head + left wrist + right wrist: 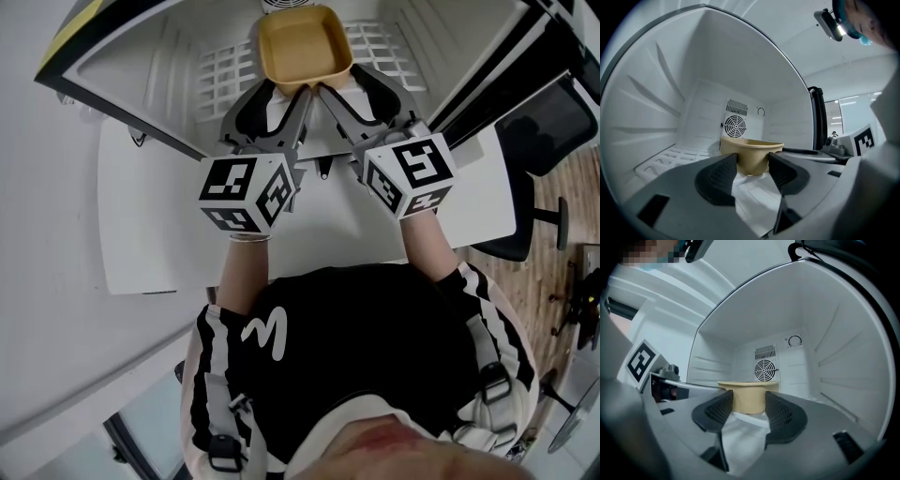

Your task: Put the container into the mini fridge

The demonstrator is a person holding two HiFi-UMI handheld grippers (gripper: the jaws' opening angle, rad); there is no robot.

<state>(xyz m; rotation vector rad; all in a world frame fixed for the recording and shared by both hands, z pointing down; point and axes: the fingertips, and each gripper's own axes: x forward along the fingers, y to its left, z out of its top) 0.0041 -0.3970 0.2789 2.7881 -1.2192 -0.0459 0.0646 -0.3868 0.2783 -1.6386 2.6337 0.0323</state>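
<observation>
A tan square container [302, 47] sits low inside the open white mini fridge [178, 66], in front of the back wall's fan. My left gripper [279, 94] straddles its near left corner and my right gripper [345, 86] its near right corner. In the left gripper view the container [751, 152] fills the gap between the dark pads of the left gripper [752, 165], which press on its sides. In the right gripper view the container [749, 397] is clamped the same way by the right gripper [749, 405]. I cannot tell whether its base rests on the fridge floor.
The fridge stands on a white table [141, 225]. Its floor has a slotted grid [220, 75] and its back wall a round fan grille [735, 125]. The dark door seal [487, 84] runs along the right. A black office chair [539, 150] stands to the right on the wood floor.
</observation>
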